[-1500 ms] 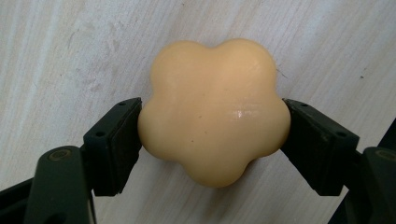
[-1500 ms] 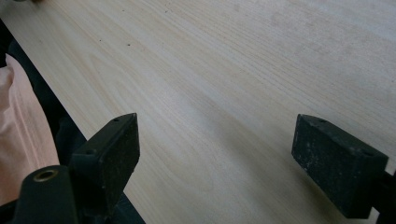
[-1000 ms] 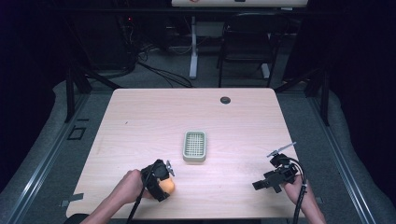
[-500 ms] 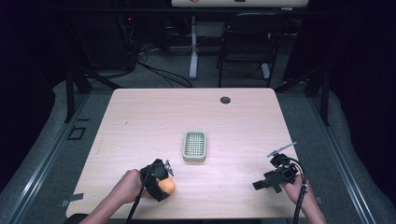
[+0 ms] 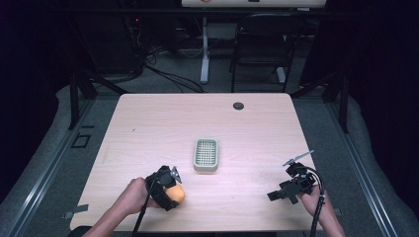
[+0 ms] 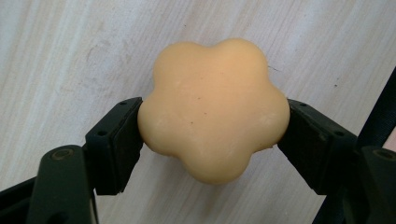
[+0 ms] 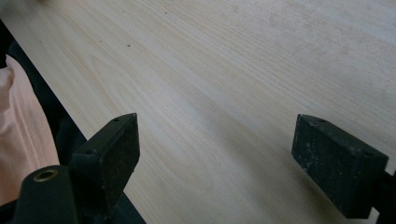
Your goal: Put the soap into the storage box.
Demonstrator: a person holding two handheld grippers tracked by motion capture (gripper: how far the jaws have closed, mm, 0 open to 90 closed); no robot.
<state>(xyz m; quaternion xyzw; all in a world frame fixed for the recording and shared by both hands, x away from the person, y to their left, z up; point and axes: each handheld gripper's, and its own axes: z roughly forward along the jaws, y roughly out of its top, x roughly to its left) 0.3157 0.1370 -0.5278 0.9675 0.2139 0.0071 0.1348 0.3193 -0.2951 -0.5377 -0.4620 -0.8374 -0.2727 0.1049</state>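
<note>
Tabletop point(image 5: 148, 128) wide open; sole obstacle small slotted tray point(image 5: 206, 154) at centre; dark grommet point(image 5: 238, 105) flush near far edge.

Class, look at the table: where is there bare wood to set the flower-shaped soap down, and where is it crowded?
Bare wood lies between the soap dish and the round grommet, and between the dish and the right gripper. The near left corner is crowded: the left gripper holds the soap there.
</note>
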